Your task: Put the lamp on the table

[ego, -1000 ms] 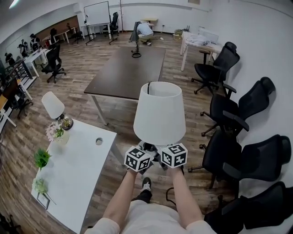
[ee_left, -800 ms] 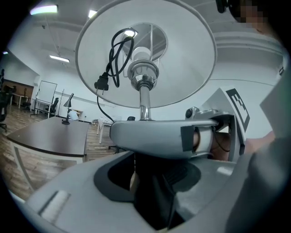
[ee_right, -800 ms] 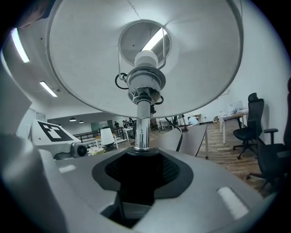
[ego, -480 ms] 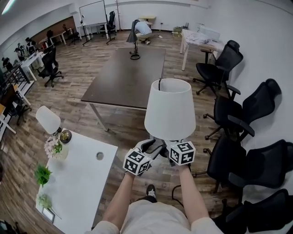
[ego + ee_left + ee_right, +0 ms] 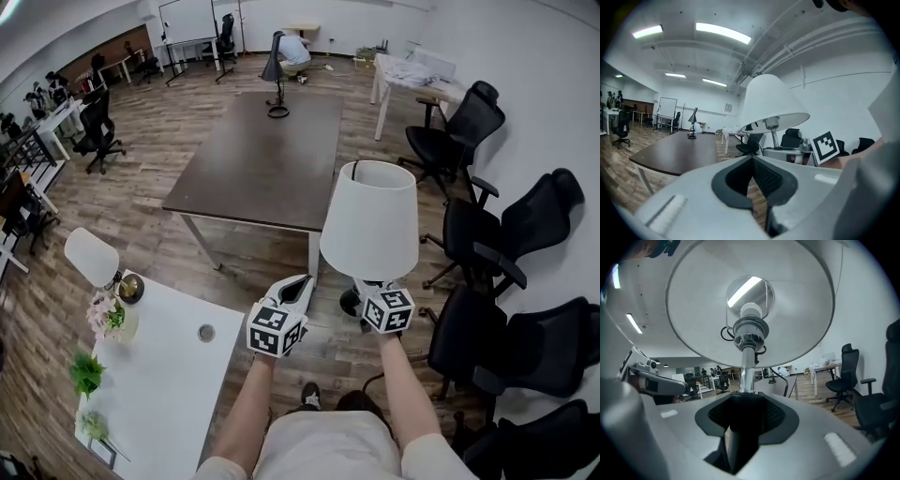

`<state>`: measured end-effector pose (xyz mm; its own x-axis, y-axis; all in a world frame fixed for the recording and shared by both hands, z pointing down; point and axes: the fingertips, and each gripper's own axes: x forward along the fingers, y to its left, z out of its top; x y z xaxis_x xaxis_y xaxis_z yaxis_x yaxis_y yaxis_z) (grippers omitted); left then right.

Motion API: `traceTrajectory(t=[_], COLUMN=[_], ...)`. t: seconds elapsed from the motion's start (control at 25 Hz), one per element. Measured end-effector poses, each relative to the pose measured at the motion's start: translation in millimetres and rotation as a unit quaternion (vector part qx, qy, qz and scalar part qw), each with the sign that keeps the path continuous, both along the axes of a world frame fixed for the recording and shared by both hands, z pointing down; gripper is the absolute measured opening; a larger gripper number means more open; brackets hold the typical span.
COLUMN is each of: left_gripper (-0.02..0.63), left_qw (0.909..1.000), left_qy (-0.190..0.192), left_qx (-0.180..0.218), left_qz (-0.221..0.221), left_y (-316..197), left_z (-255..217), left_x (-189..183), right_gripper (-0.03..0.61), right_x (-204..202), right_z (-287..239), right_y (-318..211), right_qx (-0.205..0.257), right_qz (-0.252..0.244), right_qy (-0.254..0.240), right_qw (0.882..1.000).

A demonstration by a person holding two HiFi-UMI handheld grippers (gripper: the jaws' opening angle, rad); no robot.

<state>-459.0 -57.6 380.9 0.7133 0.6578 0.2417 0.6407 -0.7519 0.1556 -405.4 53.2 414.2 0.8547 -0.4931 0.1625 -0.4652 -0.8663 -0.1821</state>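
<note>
Rightward has gone the lamp (image 5: 369, 220) since 1 second ago, while the left gripper (image 5: 298, 289) has drawn away from it; its jaws stand narrowly apart, with nothing between them. At centre right the lamp hangs upright over the floor, long axis vertical and shade uppermost, near the dark bench (image 5: 253, 159). The right gripper (image 5: 368, 284) is clamped on its stem. That gripper's cube hides the base. At lower left, a pale vase (image 5: 123, 328) on the white bench (image 5: 159, 384) holds flowers.

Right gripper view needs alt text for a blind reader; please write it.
The right gripper clamps a lamp by its metal stem, viewed from below into its white shade and bulb socket. Black office chairs stand at right.
</note>
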Motion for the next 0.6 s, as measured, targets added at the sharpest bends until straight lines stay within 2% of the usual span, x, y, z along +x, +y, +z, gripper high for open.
traceTrajectory(t=[0.28, 0.6], left_gripper=[0.001, 0.0], left_qw=[0.9996, 0.9978], left_qy=[-0.006, 0.011], left_qx=[0.022, 0.036], left_qz=[-0.014, -0.055], left_y=[-9.5, 7.0], left_z=[-4.3, -18.1], left_x=[23.6, 80.6], right_gripper=[0.163, 0.164], right_x=[39.1, 103.2], right_z=[16.0, 20.2], right_y=[14.3, 50.8], right_qx=[-0.005, -0.003], right_qz=[-0.005, -0.039], right_qy=[0.006, 0.014], right_qw=[1.0, 0.999])
